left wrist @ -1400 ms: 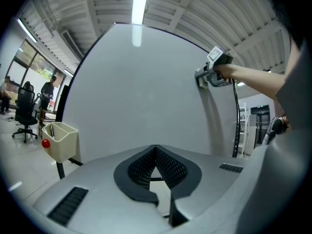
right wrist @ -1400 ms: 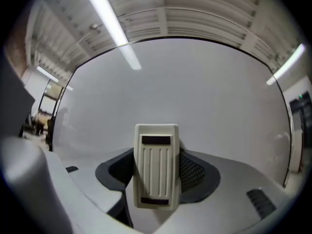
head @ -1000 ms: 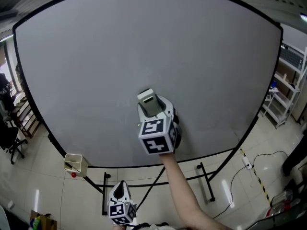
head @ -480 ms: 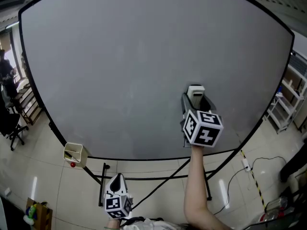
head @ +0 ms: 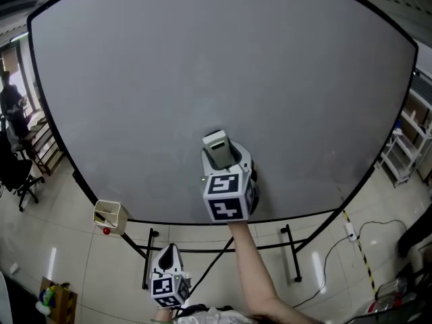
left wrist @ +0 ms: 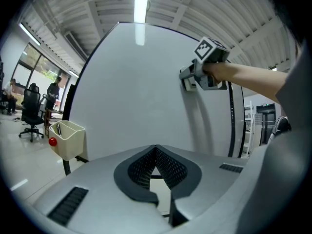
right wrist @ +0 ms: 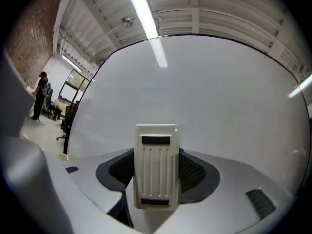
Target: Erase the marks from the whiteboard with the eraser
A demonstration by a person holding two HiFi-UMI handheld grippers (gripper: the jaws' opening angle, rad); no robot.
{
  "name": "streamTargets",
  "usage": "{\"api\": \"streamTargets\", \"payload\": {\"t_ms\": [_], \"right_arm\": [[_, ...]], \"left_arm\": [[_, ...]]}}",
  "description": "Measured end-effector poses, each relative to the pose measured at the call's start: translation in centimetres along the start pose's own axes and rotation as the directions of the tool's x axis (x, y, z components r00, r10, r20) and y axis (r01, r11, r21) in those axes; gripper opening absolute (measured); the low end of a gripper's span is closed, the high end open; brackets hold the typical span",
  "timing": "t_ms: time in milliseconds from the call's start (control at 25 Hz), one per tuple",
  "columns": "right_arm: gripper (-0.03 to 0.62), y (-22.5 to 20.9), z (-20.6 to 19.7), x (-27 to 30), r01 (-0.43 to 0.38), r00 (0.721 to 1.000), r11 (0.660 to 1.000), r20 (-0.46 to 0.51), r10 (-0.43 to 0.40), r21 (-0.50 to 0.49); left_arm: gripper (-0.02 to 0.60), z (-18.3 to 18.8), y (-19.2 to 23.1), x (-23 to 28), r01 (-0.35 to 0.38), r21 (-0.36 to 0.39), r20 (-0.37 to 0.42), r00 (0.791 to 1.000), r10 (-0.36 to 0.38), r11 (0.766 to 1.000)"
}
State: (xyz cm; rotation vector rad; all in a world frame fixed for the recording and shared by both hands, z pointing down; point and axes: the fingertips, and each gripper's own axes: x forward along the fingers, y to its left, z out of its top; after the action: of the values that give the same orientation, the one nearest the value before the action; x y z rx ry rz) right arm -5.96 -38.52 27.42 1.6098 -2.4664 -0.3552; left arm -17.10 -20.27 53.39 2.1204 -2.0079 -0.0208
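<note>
Against the lower middle of the whiteboard (head: pixel 202 59), the right gripper (head: pixel 220 156) held the pale eraser (head: pixel 216 145) to the surface, its fingers clamped on the eraser's sides (ribbed back toward the camera). Below the board's bottom edge, the left gripper (head: pixel 169 255) hung with fingers closed together on nothing.

pale glossy tiled floor (head: pixel 67 268), black metal stand (head: pixel 290 255) of large white whiteboard (head: pixel 202 66) standing on it, white power strip (head: pixel 349 230) with black cable at right, black office chair (head: pixel 17 184) at left, white shelf rack (head: pixel 405 147) at right edge
</note>
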Motion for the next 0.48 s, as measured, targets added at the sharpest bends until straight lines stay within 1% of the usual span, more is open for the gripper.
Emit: {"api": "streamTargets", "payload": {"t_ms": [40,80,160,200,240,280,320,400,440,480], "right_arm": [[0.275,-1.7,-0.3,-0.5,0.009,1.0,0.999,-0.003,-0.009,0.041],[0.275,-3.8,-0.8,-1.2,0.035,0.999,0.997,-0.008,-0.035,0.071],[0.275,-8.6,-2.4,-2.5,0.12,0.993,0.986,-0.02,-0.118,0.116],[0.275,-11.3,-3.6,-3.2,0.167,0.986,0.975,-0.027,-0.165,0.149],[0.276,-13.9,-4.9,-4.0,0.208,0.978,0.958,-0.032,-0.206,0.199],[0.276,-16.3,-6.2,-4.8,0.242,0.97,0.933,-0.036,-0.241,0.265],[0.276,-18.3,-7.3,-5.6,0.269,0.962,0.902,-0.039,-0.272,0.338],[0.276,-20.1,-8.6,-6.6,0.297,0.948,0.842,-0.032,-0.317,0.451],[0.275,-19.7,-8.8,-6.5,0.298,0.945,0.83,-0.024,-0.326,0.471],[0.274,-18.4,-8.6,-5.9,0.286,0.949,0.838,-0.015,-0.316,0.464]], "left_arm": [[0.002,0.1,0.0,0.0,-0.004,-0.002,0.002,1.0,0.004,1.0],[0.002,0.1,0.0,-0.1,-0.006,-0.003,0.005,1.0,0.006,1.0],[0.002,0.4,0.1,-0.3,-0.01,-0.004,0.015,1.0,0.01,1.0],[0.002,0.5,0.3,-0.5,-0.014,-0.005,0.019,1.0,0.014,1.0],[0.002,0.5,0.6,-0.7,-0.021,-0.007,0.022,1.0,0.021,1.0],[0.002,0.5,0.9,-0.9,-0.03,-0.009,0.025,0.999,0.03,1.0],[0.002,0.6,1.3,-1.1,-0.041,-0.011,0.027,0.999,0.041,0.999],[0.002,0.7,1.9,-1.6,-0.062,-0.012,0.029,0.998,0.063,0.998],[0.002,0.6,2.2,-1.7,-0.069,-0.011,0.027,0.997,0.069,0.998],[0.002,0.4,2.4,-1.8,-0.073,-0.011,0.023,0.997,0.073,0.997]]}}
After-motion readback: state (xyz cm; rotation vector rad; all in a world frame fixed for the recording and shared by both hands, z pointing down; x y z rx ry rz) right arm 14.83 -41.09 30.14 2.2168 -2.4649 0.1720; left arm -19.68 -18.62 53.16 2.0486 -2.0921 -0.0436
